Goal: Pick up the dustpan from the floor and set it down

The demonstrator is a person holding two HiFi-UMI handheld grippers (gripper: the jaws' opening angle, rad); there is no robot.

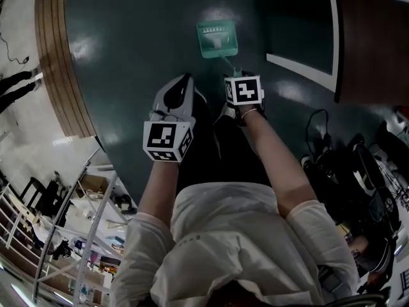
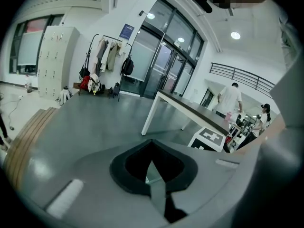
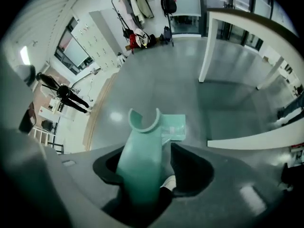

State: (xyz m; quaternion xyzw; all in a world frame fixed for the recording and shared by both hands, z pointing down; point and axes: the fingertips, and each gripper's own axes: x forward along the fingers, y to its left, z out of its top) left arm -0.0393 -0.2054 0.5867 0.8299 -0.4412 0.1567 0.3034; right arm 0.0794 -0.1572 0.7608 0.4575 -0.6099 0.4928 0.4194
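Head camera steeply down onto floor [image 1: 128, 56]; hand-held cameras close behind their jaws; shared floor, probably table [image 2: 190, 109].

The head view was dim, with glare patches on the dark floor [image 1: 128, 75]. Both gripper views bulged fisheye, corners black.

We see a green dustpan [image 1: 217, 38] on the dark floor [image 1: 128, 43] (glossy with glare). Its handle [image 1: 231, 64] runs to our right gripper [image 1: 239, 78], with our left gripper [image 1: 184, 80] alongside.

One green dustpan [image 1: 217, 38]. Two tongs: the left tongs [image 1: 185, 82] and the right tongs [image 1: 234, 75]. Two marker cubes [image 1: 167, 141], one on each.
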